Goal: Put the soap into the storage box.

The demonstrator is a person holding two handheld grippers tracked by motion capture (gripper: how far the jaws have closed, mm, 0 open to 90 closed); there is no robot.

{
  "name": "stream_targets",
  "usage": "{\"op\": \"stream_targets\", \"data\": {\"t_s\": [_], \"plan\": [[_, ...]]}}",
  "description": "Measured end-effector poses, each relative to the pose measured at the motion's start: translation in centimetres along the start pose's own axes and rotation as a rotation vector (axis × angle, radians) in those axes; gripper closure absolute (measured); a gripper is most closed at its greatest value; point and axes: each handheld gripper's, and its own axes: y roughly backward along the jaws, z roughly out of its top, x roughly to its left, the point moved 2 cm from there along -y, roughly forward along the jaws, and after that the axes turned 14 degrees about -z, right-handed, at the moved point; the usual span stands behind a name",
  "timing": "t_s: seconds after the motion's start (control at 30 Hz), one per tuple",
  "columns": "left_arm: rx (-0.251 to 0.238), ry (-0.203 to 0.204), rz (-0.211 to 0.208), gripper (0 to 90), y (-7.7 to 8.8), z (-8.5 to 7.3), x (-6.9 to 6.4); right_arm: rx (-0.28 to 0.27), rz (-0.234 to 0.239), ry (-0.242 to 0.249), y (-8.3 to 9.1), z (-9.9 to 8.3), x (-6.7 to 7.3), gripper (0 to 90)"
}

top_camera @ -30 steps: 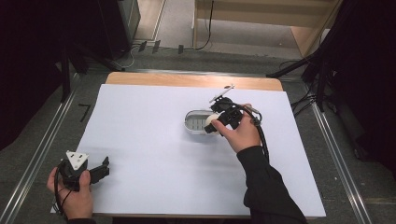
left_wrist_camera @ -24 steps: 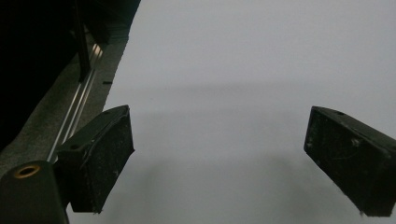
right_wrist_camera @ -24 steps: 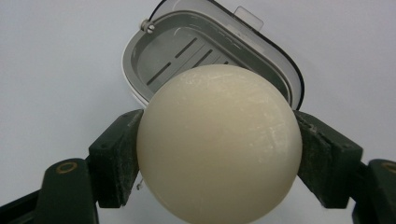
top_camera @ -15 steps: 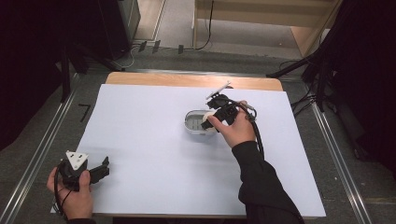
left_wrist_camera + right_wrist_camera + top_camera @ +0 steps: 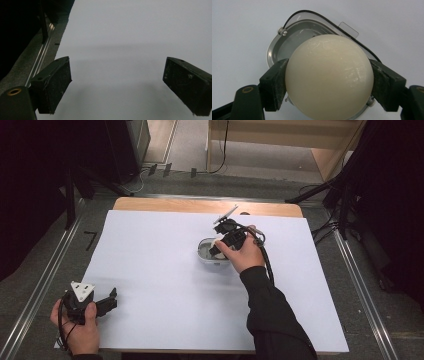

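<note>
My right gripper point(image 5: 328, 82) is shut on a cream-white ball point(image 5: 329, 76), both black pads pressed against its sides. Just beyond and under the ball lies a shallow clear container point(image 5: 287, 42) with a grey inside and a small tab. In the high view the right gripper point(image 5: 216, 248) hovers over that container point(image 5: 204, 251) near the table's middle. My left gripper point(image 5: 109, 301) rests near the front left corner of the white sheet point(image 5: 160, 270), jaws open. In the left gripper view its fingers point(image 5: 53, 83) stand wide apart over bare white sheet point(image 5: 120, 50).
The wooden table edge point(image 5: 200, 206) runs along the far side. Metal rails point(image 5: 45, 275) flank the table on grey floor. Cables and dark stands point(image 5: 345, 195) sit beyond the right far corner. A dark strip and rail point(image 5: 42, 55) border the sheet in the left gripper view.
My right hand has carried the ball a little to the left and down, over the container. The left hand has stayed where it was.
</note>
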Motion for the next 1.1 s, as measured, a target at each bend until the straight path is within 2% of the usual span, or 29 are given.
{"op": "stream_targets", "data": {"t_s": [0.37,0.53,0.83,1.03,1.1], "plan": [[0.005,0.003,-0.002,8.9,0.0,0.0,0.0,0.024,-0.002,-0.009,-0.9,0.9,1.0,24.0],[0.007,0.002,-0.003,8.8,-0.1,0.0,0.1,0.037,-0.017,-0.014,-1.2,0.8,1.0,24.0],[0.012,0.001,0.001,8.8,-0.1,0.0,0.1,0.058,-0.006,-0.025,-1.8,0.6,0.7,23.8],[0.016,0.003,0.001,8.8,-0.1,0.0,0.1,0.062,-0.003,-0.041,-1.9,0.2,0.4,23.5],[0.016,0.005,-0.001,8.8,-0.1,0.0,0.1,0.047,-0.009,-0.045,-1.7,0.2,0.3,21.8]]}}
